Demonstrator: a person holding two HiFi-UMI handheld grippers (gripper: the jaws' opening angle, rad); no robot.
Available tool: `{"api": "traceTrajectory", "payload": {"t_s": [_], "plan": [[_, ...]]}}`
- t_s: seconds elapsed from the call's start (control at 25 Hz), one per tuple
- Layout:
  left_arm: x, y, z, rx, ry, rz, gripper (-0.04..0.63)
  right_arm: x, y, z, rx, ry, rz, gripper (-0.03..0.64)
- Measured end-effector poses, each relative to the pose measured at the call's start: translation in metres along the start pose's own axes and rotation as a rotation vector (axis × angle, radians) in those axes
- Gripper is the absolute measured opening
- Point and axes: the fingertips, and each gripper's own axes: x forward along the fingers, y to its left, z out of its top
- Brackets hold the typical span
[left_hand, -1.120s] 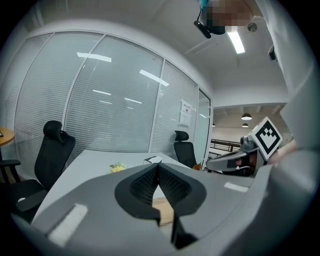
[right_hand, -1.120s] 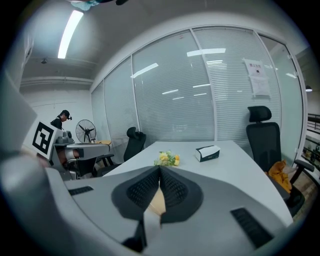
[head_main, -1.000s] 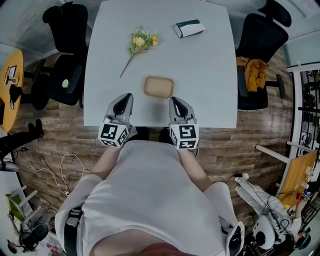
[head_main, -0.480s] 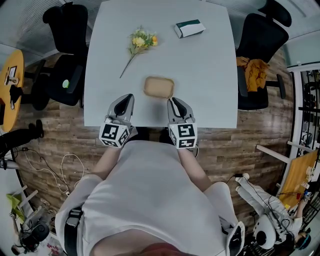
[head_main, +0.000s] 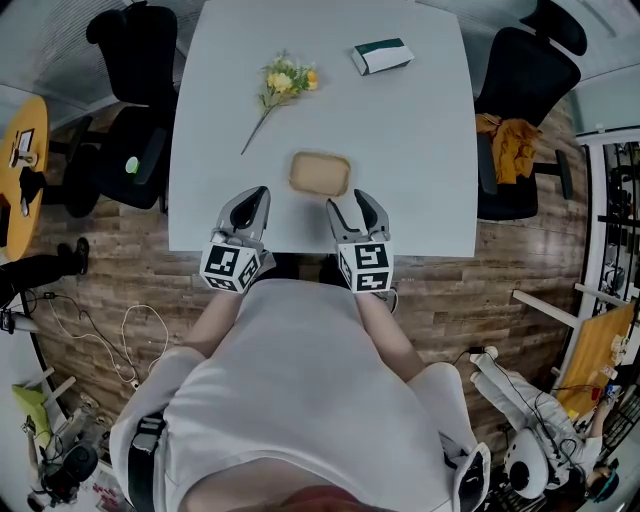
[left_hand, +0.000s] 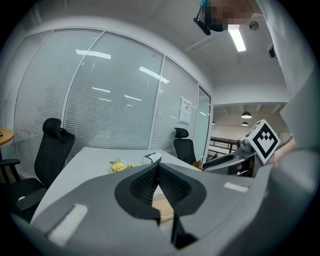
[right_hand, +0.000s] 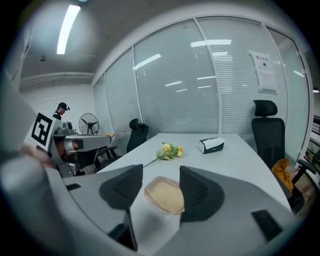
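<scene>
Tan shallow oval dish (head_main: 320, 174) lies crosswise at 11 o'clock, just off the right gripper's (head_main: 345, 202) parted fingers; the left gripper's (head_main: 249, 200) fingers are together.

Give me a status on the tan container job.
Done: the right gripper has its jaws apart, lined up on the tan container. In hand: nothing; the container lies on the white table, clear of both grippers, and the left gripper is shut, empty. Left: the grasp itself, and any lift.
</scene>
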Motion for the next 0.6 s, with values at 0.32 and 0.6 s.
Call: {"api": "traceTrajectory", "payload": {"t_s": [0.32,0.6], "plan": [[0.001,0.004,-0.005,0.000,0.014,0.002,0.011,0.003,0.001,-0.001,-0.002,0.016,0.007,0.206],[0.003,0.006,-0.010,-0.004,0.028,0.004,0.011,0.008,-0.002,-0.011,0.040,0.044,0.011,0.229]]}}
